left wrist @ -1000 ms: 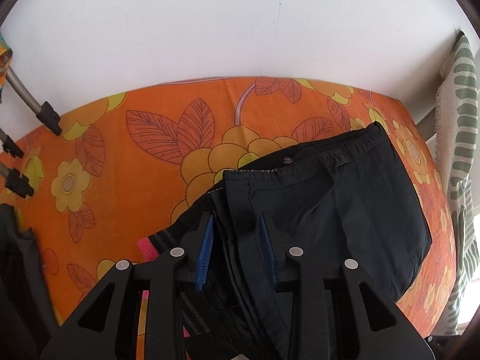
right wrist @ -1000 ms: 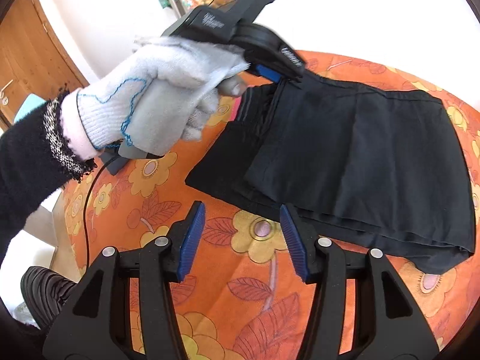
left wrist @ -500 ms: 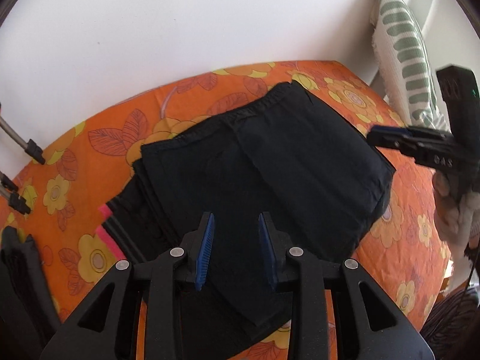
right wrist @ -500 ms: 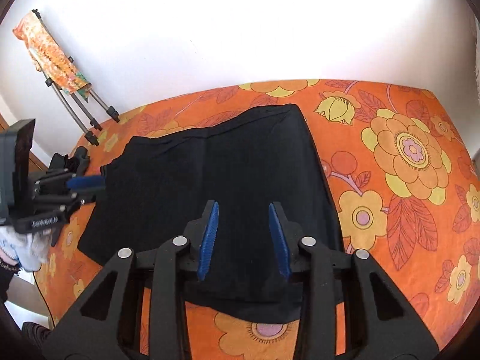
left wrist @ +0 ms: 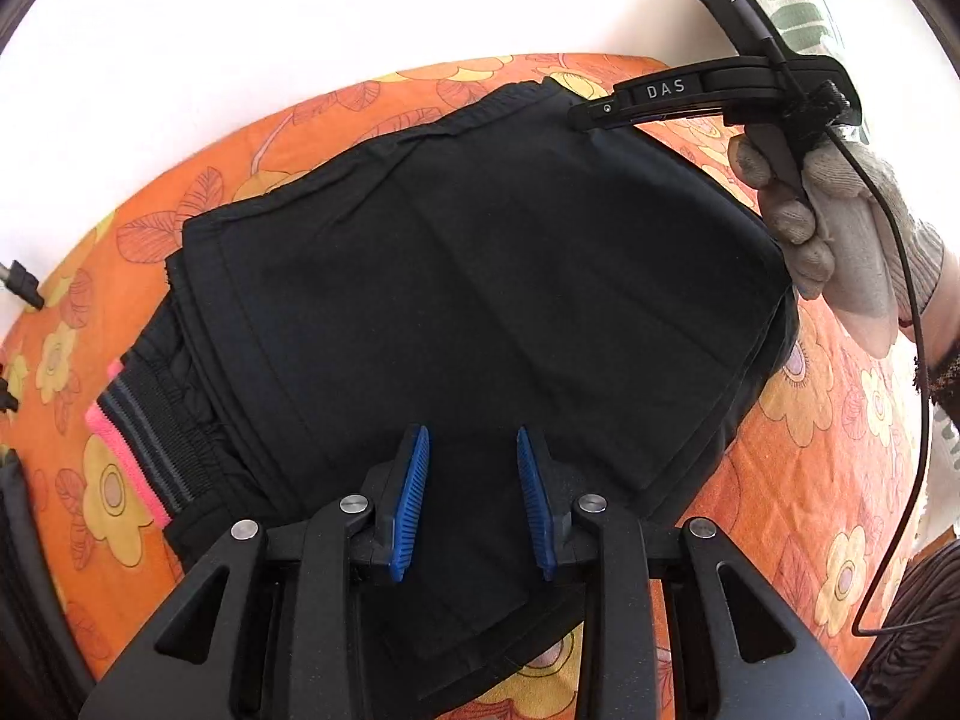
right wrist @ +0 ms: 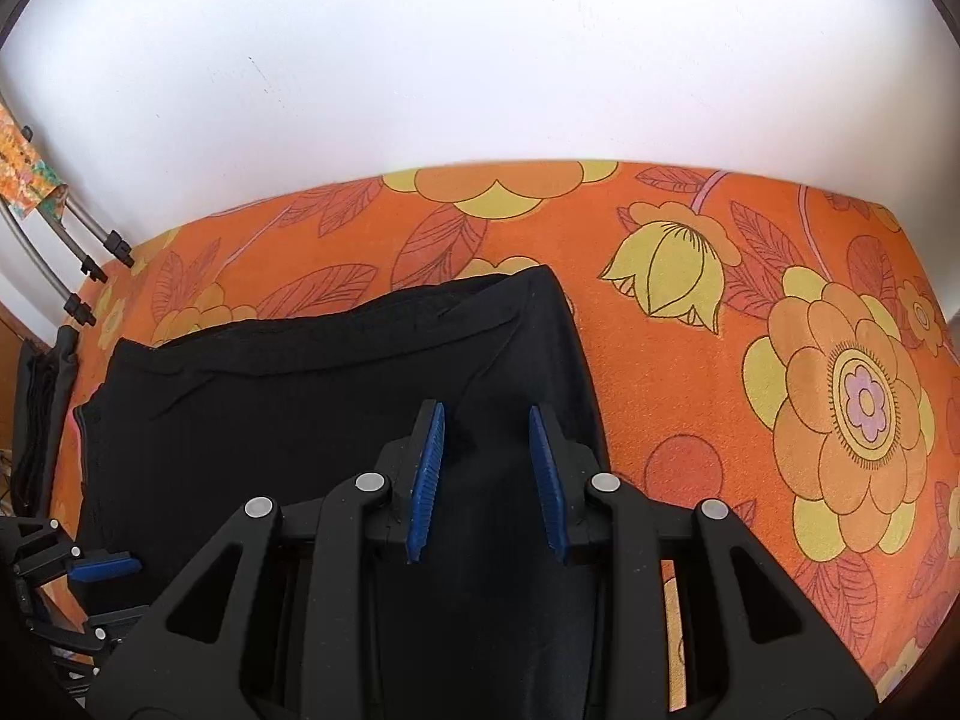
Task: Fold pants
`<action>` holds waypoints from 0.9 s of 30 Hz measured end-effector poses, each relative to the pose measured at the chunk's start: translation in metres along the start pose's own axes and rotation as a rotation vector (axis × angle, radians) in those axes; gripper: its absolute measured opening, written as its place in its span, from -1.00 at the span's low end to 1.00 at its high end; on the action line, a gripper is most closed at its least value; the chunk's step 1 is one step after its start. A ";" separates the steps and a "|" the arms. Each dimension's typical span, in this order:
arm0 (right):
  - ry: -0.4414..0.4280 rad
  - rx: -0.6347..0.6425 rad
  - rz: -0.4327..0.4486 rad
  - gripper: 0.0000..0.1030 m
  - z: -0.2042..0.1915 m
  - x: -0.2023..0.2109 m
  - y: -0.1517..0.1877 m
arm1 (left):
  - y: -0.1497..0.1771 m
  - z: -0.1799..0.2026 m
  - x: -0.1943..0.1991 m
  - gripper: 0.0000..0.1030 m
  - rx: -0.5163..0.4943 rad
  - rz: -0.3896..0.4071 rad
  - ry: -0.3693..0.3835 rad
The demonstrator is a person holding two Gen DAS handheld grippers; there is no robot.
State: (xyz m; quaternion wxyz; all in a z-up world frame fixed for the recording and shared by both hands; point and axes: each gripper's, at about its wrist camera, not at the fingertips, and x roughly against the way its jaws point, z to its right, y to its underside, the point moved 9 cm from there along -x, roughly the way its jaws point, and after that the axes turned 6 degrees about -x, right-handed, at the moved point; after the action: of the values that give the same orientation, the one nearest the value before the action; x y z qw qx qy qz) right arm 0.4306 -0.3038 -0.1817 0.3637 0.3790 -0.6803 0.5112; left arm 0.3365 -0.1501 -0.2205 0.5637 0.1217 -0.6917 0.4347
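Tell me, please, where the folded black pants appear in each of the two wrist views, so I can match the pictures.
Left wrist view: the black pants fill the middle, from the pink-striped waistband at left to the gloved hand at right.
Right wrist view: the black pants lie in the lower left, running under the camera's own claw.
Shared landmark: the orange flowered cover under the pants.
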 end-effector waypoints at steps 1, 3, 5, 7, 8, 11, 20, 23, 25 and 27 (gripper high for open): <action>0.007 0.002 -0.006 -0.40 0.002 -0.004 0.000 | 0.002 0.000 0.001 -0.44 -0.002 0.004 -0.007; 0.020 0.007 0.000 -0.45 0.005 -0.006 -0.002 | 0.001 0.001 0.000 -0.44 -0.005 0.008 -0.019; 0.028 0.011 0.006 -0.45 0.006 -0.007 -0.004 | -0.001 0.000 0.001 -0.44 -0.009 0.009 -0.028; 0.044 0.007 0.009 -0.45 0.009 -0.008 -0.007 | -0.002 -0.001 0.000 -0.44 -0.015 0.010 -0.033; 0.047 0.004 0.008 -0.45 0.011 -0.008 -0.008 | -0.002 -0.001 0.000 -0.44 -0.018 0.010 -0.034; 0.053 -0.016 0.007 -0.45 0.017 -0.008 -0.012 | 0.001 0.001 0.004 -0.44 -0.017 0.014 -0.034; 0.040 -0.102 0.049 -0.36 0.037 0.004 -0.023 | 0.000 0.000 0.003 -0.44 -0.021 0.020 -0.034; -0.069 -0.121 0.103 -0.32 0.027 0.022 -0.028 | 0.000 0.000 0.004 -0.44 -0.020 0.023 -0.029; -0.113 -0.108 0.156 -0.02 0.020 0.034 -0.032 | 0.000 0.000 0.003 -0.44 -0.017 0.023 -0.026; -0.100 -0.062 0.215 0.15 0.012 0.043 -0.038 | 0.000 0.000 0.003 -0.44 -0.015 0.024 -0.027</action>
State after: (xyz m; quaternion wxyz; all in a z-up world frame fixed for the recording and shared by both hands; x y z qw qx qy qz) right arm 0.4433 -0.3287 -0.1304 0.2841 0.3173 -0.7498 0.5063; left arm 0.3357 -0.1488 -0.2175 0.5500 0.1150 -0.7040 0.4344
